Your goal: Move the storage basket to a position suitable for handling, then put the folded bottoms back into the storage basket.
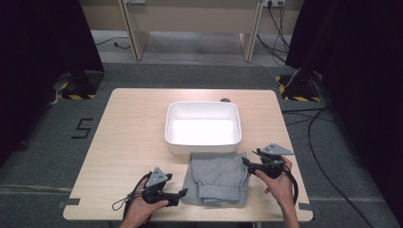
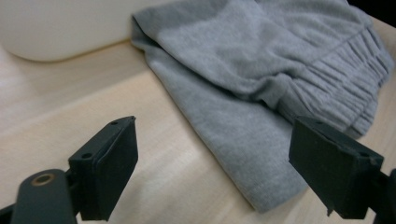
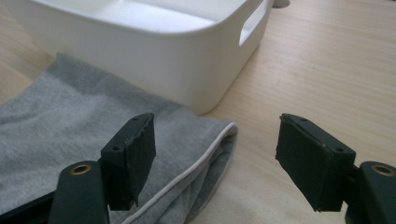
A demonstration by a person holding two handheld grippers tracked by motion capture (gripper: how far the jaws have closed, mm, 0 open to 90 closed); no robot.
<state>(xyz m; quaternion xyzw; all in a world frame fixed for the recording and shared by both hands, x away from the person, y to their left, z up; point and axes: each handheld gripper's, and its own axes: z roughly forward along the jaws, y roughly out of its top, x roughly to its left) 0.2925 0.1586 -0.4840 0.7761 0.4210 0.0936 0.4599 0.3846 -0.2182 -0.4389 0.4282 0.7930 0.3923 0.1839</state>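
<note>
Grey folded shorts [image 1: 217,179] are lying at the near edge of the tabletop [image 1: 128,137], touching the near wall of a white bin [image 1: 203,124] that is sitting empty at the middle. The step in hand looks like the approach to a two-sided pick-up, most likely to lift the shorts into the bin.

The left tongs [image 1: 183,193] are hovering just beside the near left corner of the shorts, jaws spread wide and gripping nothing. The right tongs [image 1: 245,162] are sitting at the far right corner, by the white-piped edge, also spread and empty. Both hands are coming in from the near side, each tool lying low and pointing inward toward the cloth, grey plate facing up.

Next, each pair probably needs to slide forward until a fold of fabric is lying between the jaws, then close and lift together so the bundle is not unfolding.
</note>
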